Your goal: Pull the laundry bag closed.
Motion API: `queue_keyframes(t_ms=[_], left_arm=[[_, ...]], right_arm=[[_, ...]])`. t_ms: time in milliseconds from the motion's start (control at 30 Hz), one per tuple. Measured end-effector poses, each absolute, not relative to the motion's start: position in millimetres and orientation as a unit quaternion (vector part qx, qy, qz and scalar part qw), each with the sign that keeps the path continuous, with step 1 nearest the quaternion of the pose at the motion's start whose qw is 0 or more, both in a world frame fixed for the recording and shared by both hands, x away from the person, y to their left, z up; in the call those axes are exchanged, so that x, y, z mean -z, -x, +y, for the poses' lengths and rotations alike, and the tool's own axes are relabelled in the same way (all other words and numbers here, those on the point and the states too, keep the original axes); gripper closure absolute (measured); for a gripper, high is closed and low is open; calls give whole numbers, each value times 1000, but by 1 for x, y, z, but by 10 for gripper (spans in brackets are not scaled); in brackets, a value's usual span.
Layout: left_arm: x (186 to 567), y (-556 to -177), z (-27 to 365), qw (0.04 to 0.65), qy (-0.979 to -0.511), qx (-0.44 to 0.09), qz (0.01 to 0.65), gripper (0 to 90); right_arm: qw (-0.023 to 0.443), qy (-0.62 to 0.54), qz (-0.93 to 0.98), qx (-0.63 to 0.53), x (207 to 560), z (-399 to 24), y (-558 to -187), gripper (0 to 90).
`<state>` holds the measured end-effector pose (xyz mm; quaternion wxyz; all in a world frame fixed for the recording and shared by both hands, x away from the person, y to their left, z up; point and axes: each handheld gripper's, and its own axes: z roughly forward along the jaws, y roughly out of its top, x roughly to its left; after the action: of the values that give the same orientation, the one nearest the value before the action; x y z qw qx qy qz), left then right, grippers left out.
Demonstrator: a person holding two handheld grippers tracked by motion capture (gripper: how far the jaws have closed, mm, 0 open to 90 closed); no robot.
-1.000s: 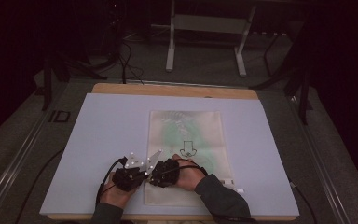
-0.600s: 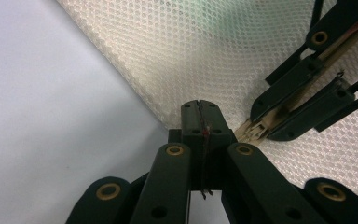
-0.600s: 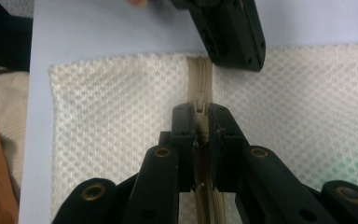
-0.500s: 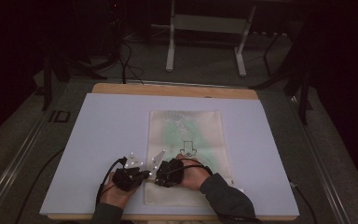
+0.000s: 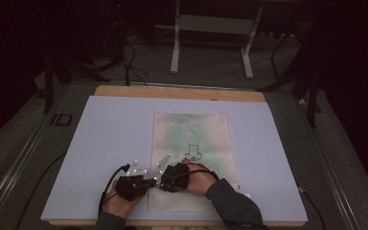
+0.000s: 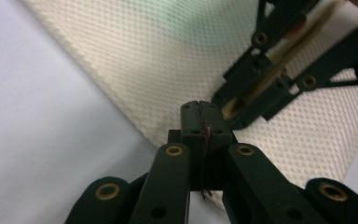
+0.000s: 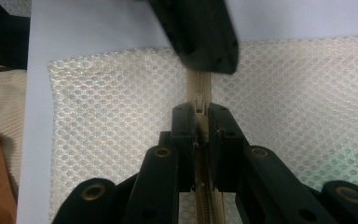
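Observation:
A cream mesh bag (image 5: 191, 139) with a green print lies flat on the white table (image 5: 105, 139). Both hands meet at its near left corner. In the left gripper view my left gripper (image 6: 200, 109) is shut, its tips pinching the bag's edge (image 6: 168, 56) beside the zipper. My right gripper (image 7: 199, 112) is shut on the beige zipper (image 7: 199, 84), with the slider right at its tips. The left gripper (image 7: 196, 32) sits across the zipper just beyond. From above, the left gripper (image 5: 149, 183) and the right gripper (image 5: 162, 182) nearly touch.
The table's wooden far edge (image 5: 179, 91) shows beyond the white top. A metal stand (image 5: 211, 28) and cables stand on the dark floor behind. A cream sleeve (image 7: 0, 102) lies left of the bag in the right gripper view.

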<state>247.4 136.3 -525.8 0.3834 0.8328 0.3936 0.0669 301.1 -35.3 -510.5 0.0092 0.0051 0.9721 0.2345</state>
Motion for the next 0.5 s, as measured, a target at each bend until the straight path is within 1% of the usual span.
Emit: queue_keyframes(t_ms=[133, 300, 500], left_arm=[[527, -247, 136, 379, -840, -61, 383, 883], [529, -245, 130, 357, -854, -89, 367, 890], [529, -246, 127, 346, -857, -96, 371, 893]], right_arm=[[6, -9, 971, -238, 511, -36, -301, 823], [7, -7, 972, -236, 511, -35, -302, 823], [9, -6, 973, -232, 510, -35, -300, 824]])
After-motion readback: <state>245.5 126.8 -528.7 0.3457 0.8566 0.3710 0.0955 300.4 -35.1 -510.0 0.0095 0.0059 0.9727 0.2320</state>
